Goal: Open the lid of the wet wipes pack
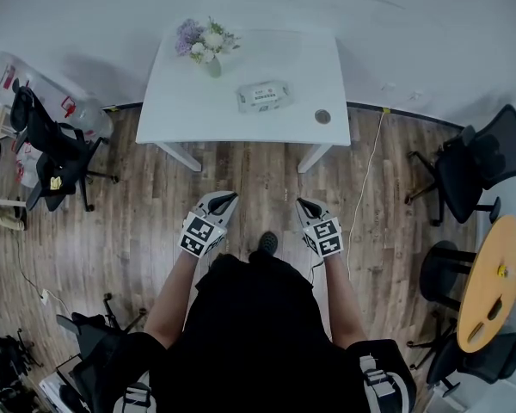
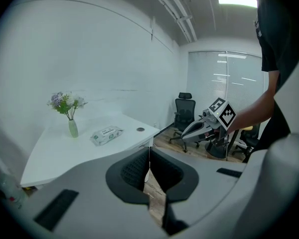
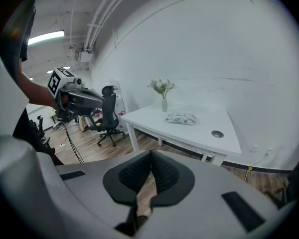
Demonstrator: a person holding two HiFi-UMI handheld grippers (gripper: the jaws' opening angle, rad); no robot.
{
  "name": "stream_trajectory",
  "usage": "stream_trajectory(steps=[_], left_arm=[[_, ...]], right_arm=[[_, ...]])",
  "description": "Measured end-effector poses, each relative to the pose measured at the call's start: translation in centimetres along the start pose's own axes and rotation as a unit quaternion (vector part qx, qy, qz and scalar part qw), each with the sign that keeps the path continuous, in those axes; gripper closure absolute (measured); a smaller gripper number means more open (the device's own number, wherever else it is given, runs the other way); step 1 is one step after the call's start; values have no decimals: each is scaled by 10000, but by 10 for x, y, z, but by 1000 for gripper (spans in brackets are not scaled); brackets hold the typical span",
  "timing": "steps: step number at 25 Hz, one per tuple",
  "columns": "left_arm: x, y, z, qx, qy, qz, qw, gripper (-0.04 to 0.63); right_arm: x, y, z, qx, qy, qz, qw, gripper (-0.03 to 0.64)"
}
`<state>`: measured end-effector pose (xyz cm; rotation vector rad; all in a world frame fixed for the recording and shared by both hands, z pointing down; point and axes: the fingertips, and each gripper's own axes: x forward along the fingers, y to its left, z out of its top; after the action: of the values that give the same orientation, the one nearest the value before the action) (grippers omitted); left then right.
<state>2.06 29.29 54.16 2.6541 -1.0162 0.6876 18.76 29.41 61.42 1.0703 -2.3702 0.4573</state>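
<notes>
The wet wipes pack (image 1: 263, 96) lies flat on the white table (image 1: 189, 110), its lid down; it also shows as the pack (image 2: 106, 134) in the left gripper view and the pack (image 3: 181, 118) in the right gripper view. My left gripper (image 1: 228, 200) and right gripper (image 1: 302, 205) hang over the wooden floor, well short of the table. Both are shut with nothing between the jaws. From the left gripper (image 2: 149, 169) I see the right one (image 2: 205, 126); from the right gripper (image 3: 150, 156) I see the left one (image 3: 84, 97).
A small vase of flowers (image 1: 208, 45) stands at the table's far left, and a round grommet (image 1: 322, 116) sits near its right edge. Office chairs (image 1: 56, 153) stand at the left and chairs (image 1: 473, 170) at the right, by a round wooden table (image 1: 492, 278).
</notes>
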Motion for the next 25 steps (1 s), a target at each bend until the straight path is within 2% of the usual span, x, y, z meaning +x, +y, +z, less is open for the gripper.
stream_trajectory(steps=[14, 25], left_arm=[[3, 23, -8, -240, -37, 94, 9997, 572], [50, 86, 10, -218, -62, -300, 9993, 572]], right_arm=[[19, 5, 10, -104, 118, 85, 9998, 600], [58, -33, 30, 69, 437, -262, 9987, 600]])
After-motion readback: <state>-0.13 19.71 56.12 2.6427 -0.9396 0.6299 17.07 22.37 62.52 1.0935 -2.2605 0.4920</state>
